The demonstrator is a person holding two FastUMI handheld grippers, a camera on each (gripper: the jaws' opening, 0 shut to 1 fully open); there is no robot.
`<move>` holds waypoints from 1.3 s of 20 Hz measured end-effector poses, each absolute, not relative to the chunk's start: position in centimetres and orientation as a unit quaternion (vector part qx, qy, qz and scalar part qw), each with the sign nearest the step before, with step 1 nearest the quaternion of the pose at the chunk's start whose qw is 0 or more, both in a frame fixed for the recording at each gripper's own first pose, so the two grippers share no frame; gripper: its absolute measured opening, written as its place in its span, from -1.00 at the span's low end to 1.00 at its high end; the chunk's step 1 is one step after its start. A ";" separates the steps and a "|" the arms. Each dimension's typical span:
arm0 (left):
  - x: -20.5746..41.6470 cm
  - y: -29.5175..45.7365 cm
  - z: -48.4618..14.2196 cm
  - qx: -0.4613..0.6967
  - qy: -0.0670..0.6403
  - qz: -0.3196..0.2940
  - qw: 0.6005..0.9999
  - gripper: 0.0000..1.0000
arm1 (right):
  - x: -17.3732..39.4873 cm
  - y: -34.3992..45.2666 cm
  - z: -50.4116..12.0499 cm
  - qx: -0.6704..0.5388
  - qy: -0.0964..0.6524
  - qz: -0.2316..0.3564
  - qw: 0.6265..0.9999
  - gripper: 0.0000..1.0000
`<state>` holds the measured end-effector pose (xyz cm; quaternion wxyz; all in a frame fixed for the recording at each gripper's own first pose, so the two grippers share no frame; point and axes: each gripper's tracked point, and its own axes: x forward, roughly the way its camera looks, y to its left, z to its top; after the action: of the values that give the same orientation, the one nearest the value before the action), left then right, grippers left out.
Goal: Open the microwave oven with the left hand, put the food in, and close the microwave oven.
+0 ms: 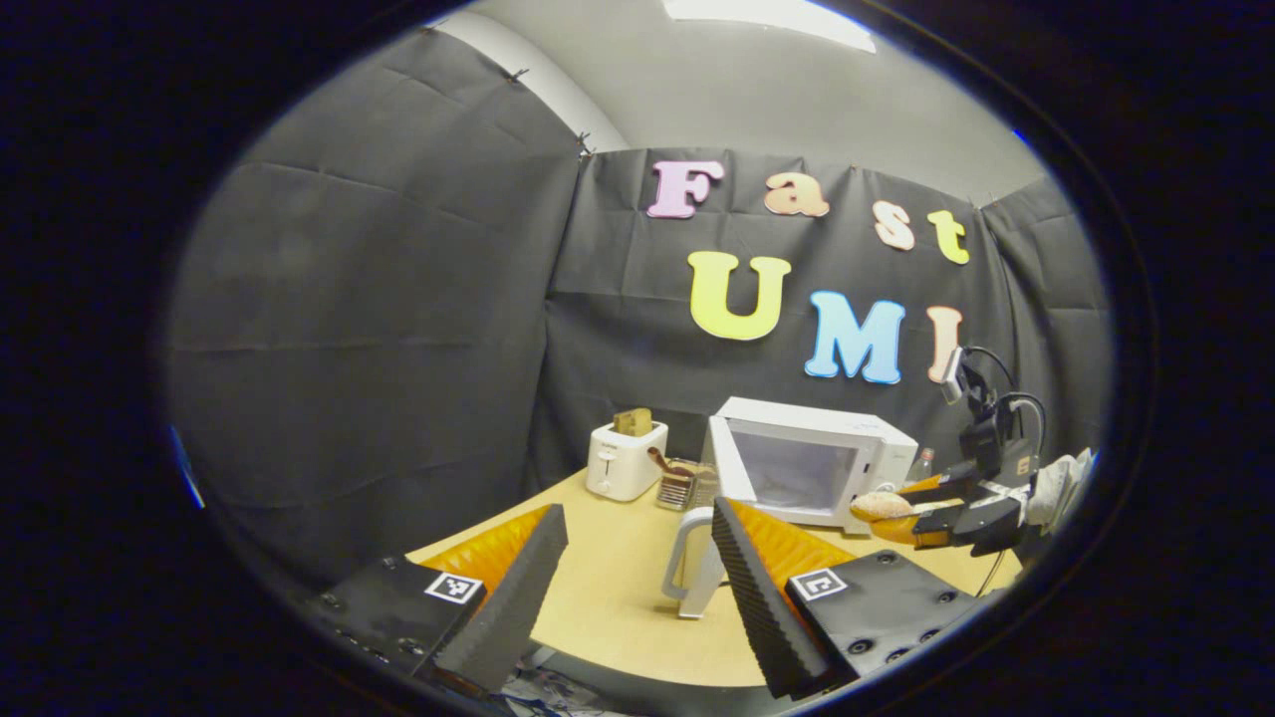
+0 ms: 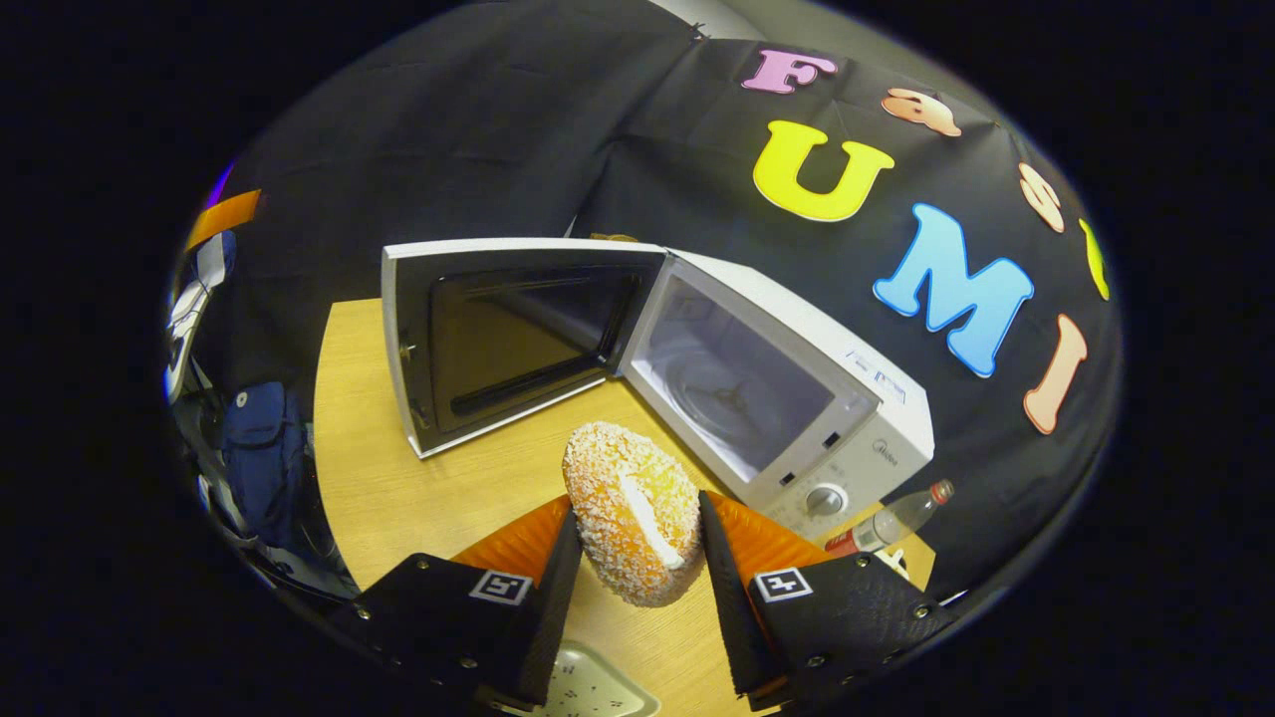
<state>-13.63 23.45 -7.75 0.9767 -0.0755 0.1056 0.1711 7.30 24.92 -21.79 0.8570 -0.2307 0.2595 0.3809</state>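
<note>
A white microwave oven (image 2: 797,398) stands on the wooden table with its door (image 2: 498,339) swung wide open to the left, and its cavity (image 2: 737,388) is bare. My right gripper (image 2: 633,523) is shut on a sugar-coated bun (image 2: 633,523) with a cream slit, held just in front of the cavity. In the left gripper view the microwave (image 1: 812,468) sits at the far right of the table, and the right gripper (image 1: 921,513) holds the bun (image 1: 882,505) before it. My left gripper (image 1: 637,538) is open, held back from the table's near edge, with nothing between its fingers.
A white toaster (image 1: 626,458) with bread in it and a small rack (image 1: 682,485) stand left of the microwave. A white jug (image 1: 697,563) stands near my left gripper. A plastic bottle (image 2: 887,523) lies right of the microwave. A white tray (image 2: 588,687) lies below the right gripper.
</note>
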 end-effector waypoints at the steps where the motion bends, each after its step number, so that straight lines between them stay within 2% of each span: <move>1: -13.7 24.2 -8.3 -0.079 0.108 0.176 0.975 0.92 | 8.3 25.6 -21.6 -0.235 0.254 0.375 0.860 0.33; 10: -14.0 30.6 -12.3 -0.107 0.131 0.211 0.963 0.89 | 19.1 31.0 -23.9 -0.273 0.194 0.309 0.890 0.34; 19: -15.6 36.4 -14.7 -0.074 0.177 0.250 0.949 0.92 | 27.1 36.4 -30.7 -0.326 0.177 0.295 0.881 0.34; 20: -15.7 37.0 -14.9 -0.071 0.181 0.254 0.948 0.97 | 27.8 36.7 -31.6 -0.336 0.174 0.292 0.878 0.34; 26: -16.1 38.7 -16.8 -0.070 0.210 0.269 0.937 0.93 | 31.4 37.3 -35.3 -0.376 0.161 0.262 0.874 0.33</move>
<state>-16.08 38.67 -16.82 0.9373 -0.0696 0.2097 0.2694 31.39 37.32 -35.31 0.8738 -0.3764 0.1612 0.2623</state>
